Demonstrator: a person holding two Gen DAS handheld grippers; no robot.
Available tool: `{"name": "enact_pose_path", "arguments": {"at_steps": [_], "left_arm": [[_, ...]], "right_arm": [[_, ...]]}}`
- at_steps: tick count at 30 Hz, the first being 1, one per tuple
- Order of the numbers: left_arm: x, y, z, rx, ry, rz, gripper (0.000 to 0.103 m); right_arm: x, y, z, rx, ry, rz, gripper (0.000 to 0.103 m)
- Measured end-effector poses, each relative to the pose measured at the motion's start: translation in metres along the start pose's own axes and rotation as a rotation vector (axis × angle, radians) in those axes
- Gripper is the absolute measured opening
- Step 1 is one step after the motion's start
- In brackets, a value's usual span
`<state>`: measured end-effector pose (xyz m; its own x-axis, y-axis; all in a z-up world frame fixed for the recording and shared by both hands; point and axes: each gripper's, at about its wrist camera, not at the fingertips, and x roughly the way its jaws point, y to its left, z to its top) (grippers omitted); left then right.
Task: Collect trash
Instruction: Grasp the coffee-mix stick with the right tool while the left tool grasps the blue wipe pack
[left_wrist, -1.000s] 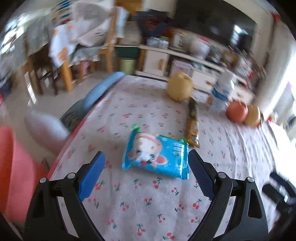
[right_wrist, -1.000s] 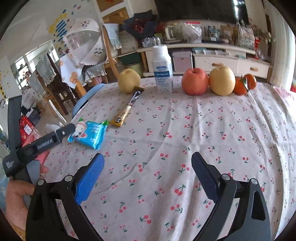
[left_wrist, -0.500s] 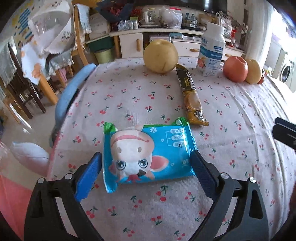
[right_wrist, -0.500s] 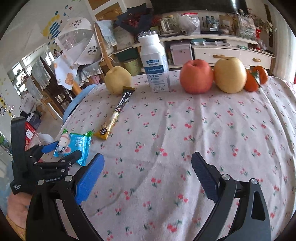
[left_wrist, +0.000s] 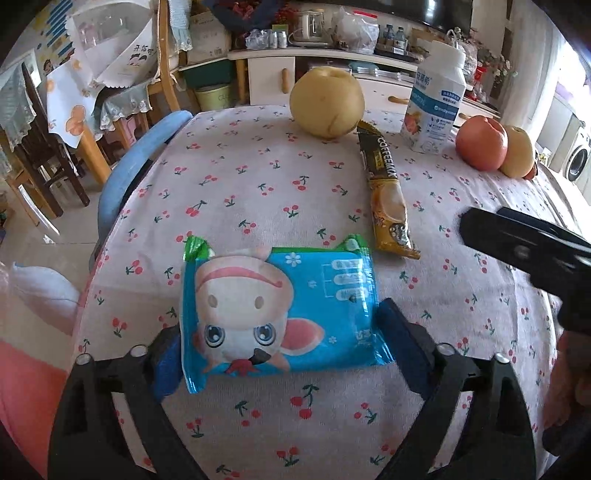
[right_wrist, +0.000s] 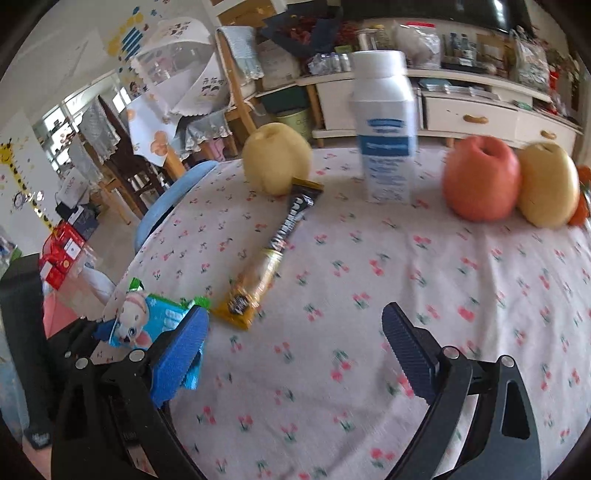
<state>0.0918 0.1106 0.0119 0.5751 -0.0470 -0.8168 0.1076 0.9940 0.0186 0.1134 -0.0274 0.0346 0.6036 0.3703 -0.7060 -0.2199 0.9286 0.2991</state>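
Well, on the left the left gripper (left_wrist: 280, 354) straddles the blue snack wrapper (left_wrist: 280, 314), which lies flat on the cherry-print tablecloth (left_wrist: 258, 184) near the table's left edge. Its jaws are closing with the wrapper between them, but I can't quite tell whether the pads are pressing its ends yet. The packet is thin and slick, so I reckon it may buckle upward or skate out as the pads squeeze its short ends; if the tips dig low they could pinch the cloth too and drag it. With the edge so near, a slip could send the wrapper to the floor.

Further right lies the coffee-mix sachet (left_wrist: 388, 203), its far end touching the yellow pear (left_wrist: 327, 101). Tugging that cloth might roll the pear or tip the white bottle (left_wrist: 434, 99) behind it.

On the right, the right gripper (right_wrist: 295, 354) hangs above the cloth, fingers wide and empty, close beside the left one. The two tools could knock together if it reaches for the sachet now.
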Motion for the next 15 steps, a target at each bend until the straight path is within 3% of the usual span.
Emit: {"name": "enact_pose_path", "arguments": {"at_steps": [4, 6, 12, 15], "left_arm": [[-0.001, -0.001, 0.001, -0.014, -0.013, 0.008, 0.080], [-0.001, -0.001, 0.001, -0.019, -0.016, 0.011, 0.079], [-0.002, -0.002, 0.001, -0.032, -0.023, 0.014, 0.077], [-0.002, -0.001, 0.001, -0.037, -0.024, 0.014, 0.077]], "right_arm": [[0.016, 0.009, 0.013, -0.027, 0.005, -0.007, 0.093], [0.026, 0.010, 0.021, -0.040, 0.011, -0.025, 0.080], [0.054, 0.000, 0.033, -0.013, 0.035, -0.036, 0.070], [0.054, 0.004, 0.035, -0.039, 0.031, -0.038, 0.058]]}}
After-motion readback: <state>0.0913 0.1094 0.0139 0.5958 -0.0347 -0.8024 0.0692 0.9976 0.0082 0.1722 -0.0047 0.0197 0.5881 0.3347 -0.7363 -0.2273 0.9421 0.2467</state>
